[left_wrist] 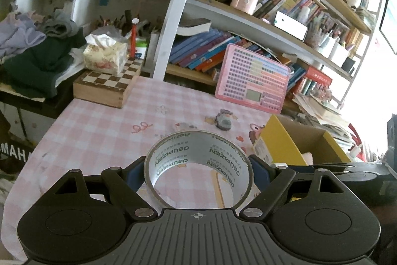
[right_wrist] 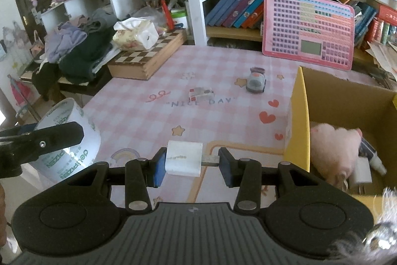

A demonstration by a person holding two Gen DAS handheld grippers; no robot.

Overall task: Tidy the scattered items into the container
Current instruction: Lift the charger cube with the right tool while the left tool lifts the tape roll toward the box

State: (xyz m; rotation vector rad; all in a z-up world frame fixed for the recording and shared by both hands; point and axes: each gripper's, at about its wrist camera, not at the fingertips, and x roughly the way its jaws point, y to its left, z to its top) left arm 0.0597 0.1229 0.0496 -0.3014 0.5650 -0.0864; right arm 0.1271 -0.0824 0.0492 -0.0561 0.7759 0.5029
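Gripping a roll of clear tape [left_wrist: 198, 168] across its outer rim, the left claw [left_wrist: 198, 173] carries it above the desk [left_wrist: 99, 131]. The right claw [right_wrist: 189, 163] pinches a white charger plug [right_wrist: 183, 158] near the cardboard box [right_wrist: 301, 116]. Both seem light and rigid; the tape's slick rim could slip.

pink-checked tablecloth [right_wrist: 139, 101] — yellow box [right_wrist: 299, 126]

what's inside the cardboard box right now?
In the cardboard box: a pink plush toy, a white charger and a small bottle-like item. Anything under the plush is hidden.
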